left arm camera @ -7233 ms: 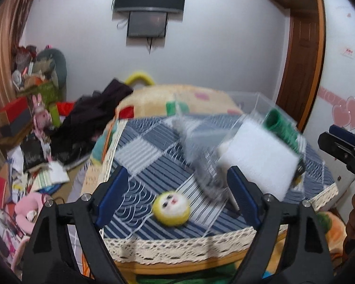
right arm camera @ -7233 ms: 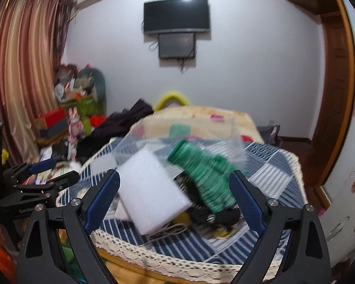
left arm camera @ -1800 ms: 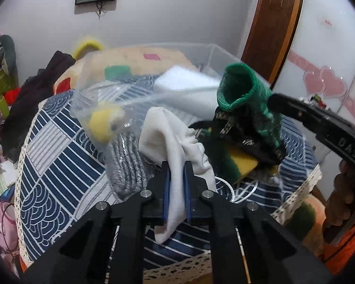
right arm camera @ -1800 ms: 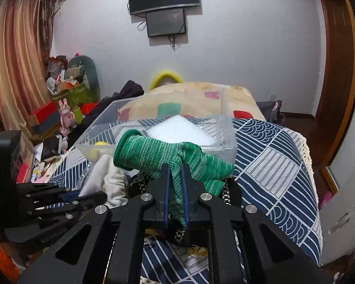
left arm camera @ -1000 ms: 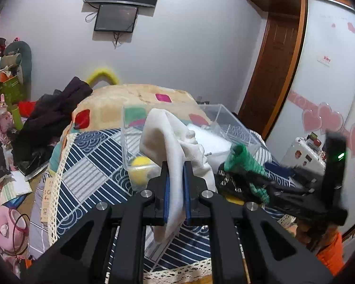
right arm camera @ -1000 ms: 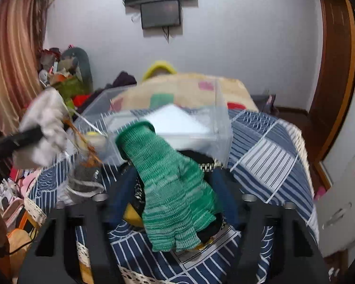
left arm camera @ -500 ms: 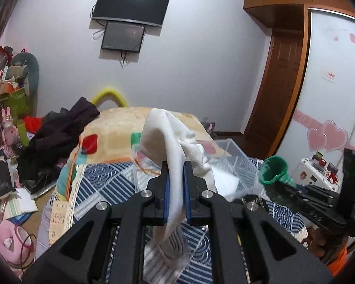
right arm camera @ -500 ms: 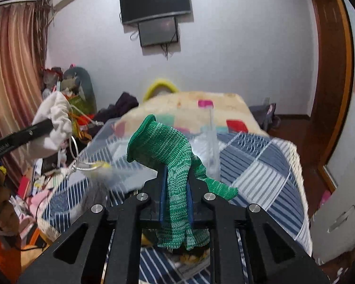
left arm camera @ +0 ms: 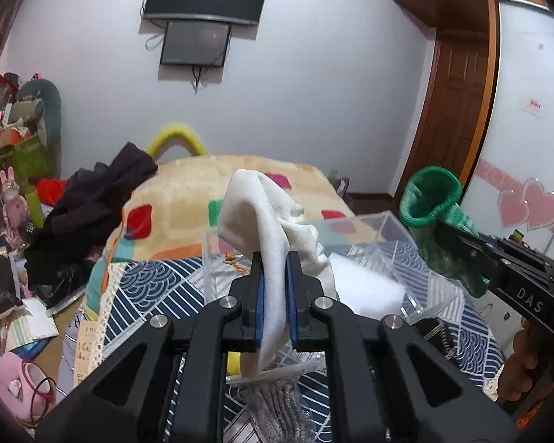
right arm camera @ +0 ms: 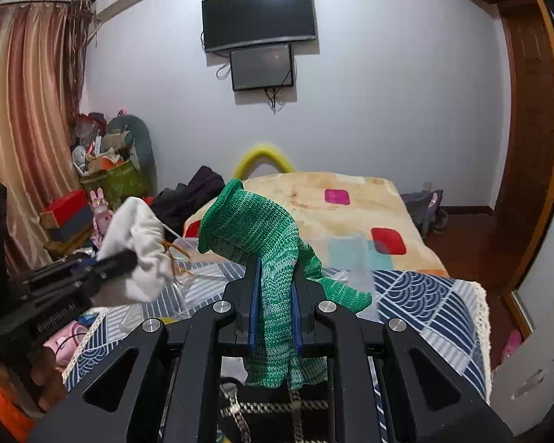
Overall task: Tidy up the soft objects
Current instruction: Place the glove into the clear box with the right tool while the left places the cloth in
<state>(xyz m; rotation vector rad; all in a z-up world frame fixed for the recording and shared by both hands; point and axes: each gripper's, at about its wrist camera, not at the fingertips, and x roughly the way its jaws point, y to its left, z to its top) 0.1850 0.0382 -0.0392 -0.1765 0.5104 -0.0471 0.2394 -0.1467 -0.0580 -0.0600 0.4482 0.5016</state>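
Home bedrm: bed (right arm camera: 351,206), wall TV (right arm camera: 258,16)

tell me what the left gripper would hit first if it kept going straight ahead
Probably the clear plastic box on the table just ahead of the left gripper, which is holding a white cloth; depth is hard to judge.

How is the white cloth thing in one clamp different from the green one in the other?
The white pouch is smooth, plain cloth with a gathered, puckered mouth; the green glove is ribbed knit with an open round cuff. The pouch is held by the left gripper, the glove by the right gripper. Both are soft, pinched mid-body and lifted above the table, drooping over the fingers on each side.
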